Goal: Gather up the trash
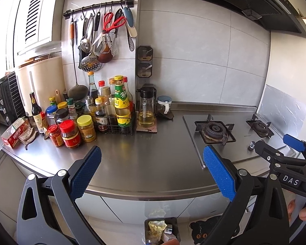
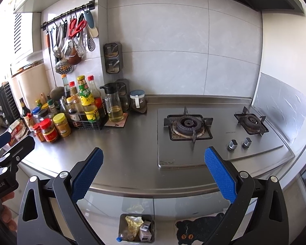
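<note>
Left gripper (image 1: 152,172): fingers (image 1: 85,173) wide apart, nothing between them, held above the front edge of the steel bench (image 1: 149,155). Right gripper (image 2: 154,172): fingers (image 2: 220,173) also wide apart and empty, above the same bench edge, nearer the stove (image 2: 214,134).

Landmark is the stove. Trash bin (image 2: 136,228) sits on the floor below the bench front, left of the stove and under the gap between the right fingers. Inside it: crumpled yellow wrapper (image 2: 133,223), small white box (image 2: 145,231), something with a blue cap (image 2: 118,239) at its lower-left corner. The same bin shows in the left view at the bottom, between the left fingers. Black cat mat (image 2: 197,228) is on the floor just right of the bin, in front of the stove.

On the bench, left of the stove: oil jug (image 2: 115,106) on a coaster, then a wire basket of sauce bottles (image 2: 87,110), then jars (image 2: 51,130) further left. Red carton (image 1: 15,133) with a crumpled wrapper (image 1: 27,135) beside it lies at the far left end. The bench directly beside the stove is bare steel.
</note>
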`<state>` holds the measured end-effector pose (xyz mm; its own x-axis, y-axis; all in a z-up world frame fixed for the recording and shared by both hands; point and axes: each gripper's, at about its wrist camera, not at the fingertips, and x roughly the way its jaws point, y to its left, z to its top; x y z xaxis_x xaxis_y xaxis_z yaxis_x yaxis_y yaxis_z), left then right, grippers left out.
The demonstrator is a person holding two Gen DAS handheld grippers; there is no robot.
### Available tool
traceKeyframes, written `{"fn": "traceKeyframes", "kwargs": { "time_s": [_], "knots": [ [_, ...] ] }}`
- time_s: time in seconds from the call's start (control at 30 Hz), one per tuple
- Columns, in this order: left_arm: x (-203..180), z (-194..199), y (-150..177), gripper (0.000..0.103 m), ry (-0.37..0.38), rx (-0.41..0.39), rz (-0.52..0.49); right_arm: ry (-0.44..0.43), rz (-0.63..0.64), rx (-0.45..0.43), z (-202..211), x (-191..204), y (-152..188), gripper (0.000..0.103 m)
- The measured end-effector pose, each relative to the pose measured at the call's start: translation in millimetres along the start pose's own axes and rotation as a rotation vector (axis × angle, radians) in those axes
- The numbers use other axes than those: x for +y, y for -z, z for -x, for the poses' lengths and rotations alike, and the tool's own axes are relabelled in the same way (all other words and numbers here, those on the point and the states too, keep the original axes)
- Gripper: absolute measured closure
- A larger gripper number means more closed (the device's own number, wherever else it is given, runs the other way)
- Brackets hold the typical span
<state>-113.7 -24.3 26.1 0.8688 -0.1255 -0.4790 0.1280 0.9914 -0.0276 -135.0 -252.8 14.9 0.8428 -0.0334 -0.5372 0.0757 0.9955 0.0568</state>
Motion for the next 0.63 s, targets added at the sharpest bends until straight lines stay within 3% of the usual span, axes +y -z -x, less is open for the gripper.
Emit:
{"fn": "traceKeyframes", "kwargs": {
  "time_s": [0.63],
  "knots": [
    [8.6, -7.1, -0.2, 0.008, 0.009, 0.034, 0.021, -0.008, 0.017, 0.003, -1.0, 13.2, -2.8, 0.003]
  ]
}}
